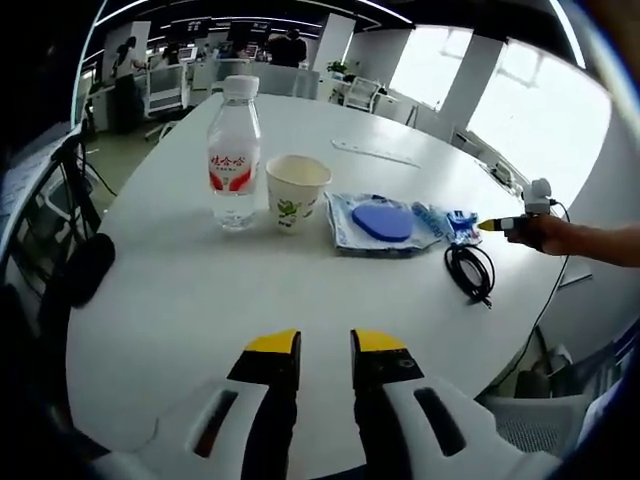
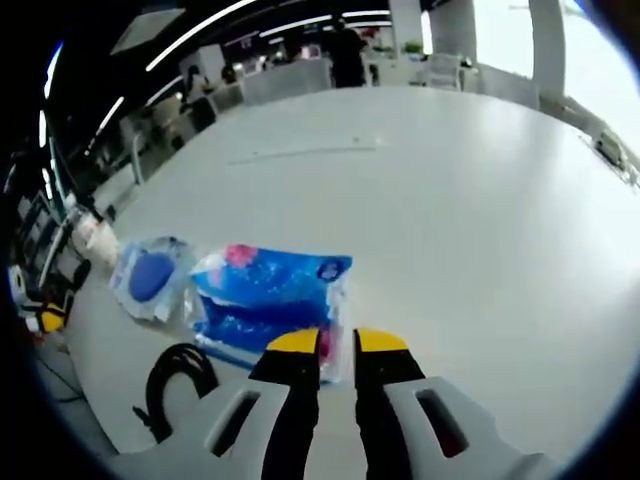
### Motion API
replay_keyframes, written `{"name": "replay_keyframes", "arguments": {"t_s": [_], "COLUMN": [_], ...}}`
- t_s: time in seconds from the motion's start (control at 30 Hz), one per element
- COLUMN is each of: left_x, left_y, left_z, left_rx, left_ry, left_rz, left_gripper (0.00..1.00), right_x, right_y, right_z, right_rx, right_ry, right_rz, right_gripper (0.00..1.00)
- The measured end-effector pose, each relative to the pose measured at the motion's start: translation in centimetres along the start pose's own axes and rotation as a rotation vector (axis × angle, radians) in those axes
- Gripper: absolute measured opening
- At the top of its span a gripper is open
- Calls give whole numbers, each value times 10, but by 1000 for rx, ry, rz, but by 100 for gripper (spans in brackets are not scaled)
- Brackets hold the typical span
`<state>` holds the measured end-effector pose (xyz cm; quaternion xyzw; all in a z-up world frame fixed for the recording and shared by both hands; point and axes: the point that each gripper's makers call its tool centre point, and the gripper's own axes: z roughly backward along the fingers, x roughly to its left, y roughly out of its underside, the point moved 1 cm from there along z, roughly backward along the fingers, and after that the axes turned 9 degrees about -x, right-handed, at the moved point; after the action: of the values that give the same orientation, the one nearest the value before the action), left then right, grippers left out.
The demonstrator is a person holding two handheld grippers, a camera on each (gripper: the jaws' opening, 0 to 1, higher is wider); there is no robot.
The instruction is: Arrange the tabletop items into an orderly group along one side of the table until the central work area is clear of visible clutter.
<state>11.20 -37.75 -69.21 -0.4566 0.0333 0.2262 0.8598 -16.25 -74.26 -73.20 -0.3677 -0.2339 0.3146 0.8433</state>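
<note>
- Two pairs of tongs are at work: the left tongs [image 1: 325,343] hover over bare worktop [image 1: 200,290] with a narrow gap between the yellow tips and nothing held.
- The right tongs [image 2: 338,342] sit at the near edge of a blue printed packet [image 2: 268,296]; the tips are close together with a slim gap, and whether they pinch the packet's edge cannot be told.
- In the left gripper view the right tongs [image 1: 488,226] appear at the far right, held by a person's hand [image 1: 545,234], with the yellow tip at that same blue printed packet [image 1: 450,221].
- Just beside the packet lies a clear pouch with a blue round pad [image 1: 380,221] inside; in the right gripper view that pouch [image 2: 150,277] lies left of the packet.
- A coiled black cable [image 1: 470,271] lies near the packet, toward the worktop edge; in the right gripper view the cable [image 2: 178,385] is close to the tongs' left side.
- A paper cup [image 1: 295,191] with a green leaf print stands upright beside the pouch.
- A water bottle [image 1: 234,152] with a red-and-white label and white cap stands upright just beside the cup.
- These items form a rough row across the worktop.
- Beyond them lies a long pale strip [image 1: 375,153] on the worktop, well apart.
</note>
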Motion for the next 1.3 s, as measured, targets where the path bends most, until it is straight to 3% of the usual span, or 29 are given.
{"name": "replay_keyframes", "arguments": {"t_s": [0.47,0.63,0.8,1.3], "left_x": [0,-2,-7,-4], "left_y": [-12,-24,-33,-39], "left_z": [7,10,13,22], "left_rx": [-28,-54,-82,-101], "left_ry": [16,15,24,44], "left_rz": [-27,-21,-24,-78], "left_gripper": [18,18,19,21], "right_x": [8,15,20,44], "right_y": [1,1,6,27], "right_z": [16,18,24,55], "right_rx": [-16,-24,-23,-38], "right_ry": [-13,-31,-41,-103], "right_rz": [2,3,5,10], "right_gripper": [11,11,11,16]}}
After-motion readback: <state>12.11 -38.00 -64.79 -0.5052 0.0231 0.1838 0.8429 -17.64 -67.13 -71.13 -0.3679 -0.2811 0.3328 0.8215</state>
